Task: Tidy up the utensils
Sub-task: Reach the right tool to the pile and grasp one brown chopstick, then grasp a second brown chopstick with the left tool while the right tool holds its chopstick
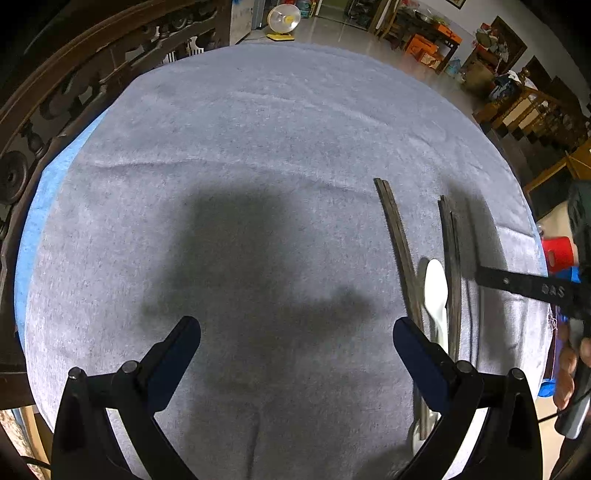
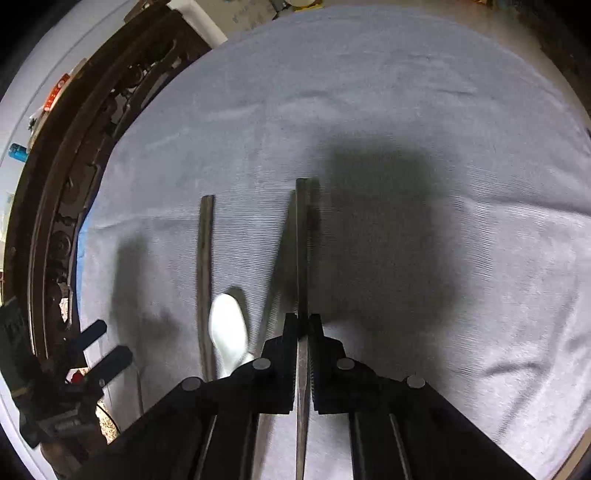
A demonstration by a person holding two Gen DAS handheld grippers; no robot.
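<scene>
Two pairs of dark wooden chopsticks and a white spoon [image 1: 436,291] lie on a grey cloth [image 1: 258,147]. My right gripper [image 2: 303,321] is shut on the right chopstick pair [image 2: 302,240], which runs straight ahead between its fingers; that pair shows in the left wrist view [image 1: 451,251] too. The other pair [image 2: 205,277] lies to the left with the white spoon [image 2: 229,332] between the two pairs. My left gripper [image 1: 295,332] is open and empty above bare cloth, left of the chopstick pair [image 1: 397,236]. It also shows at the left edge of the right wrist view [image 2: 107,343].
A carved dark wooden rail [image 1: 55,110] runs along the table's left side. The cloth's blue underside [image 1: 40,206] shows at the left edge. Furniture and a fan [image 1: 282,18] stand on the floor beyond the far edge.
</scene>
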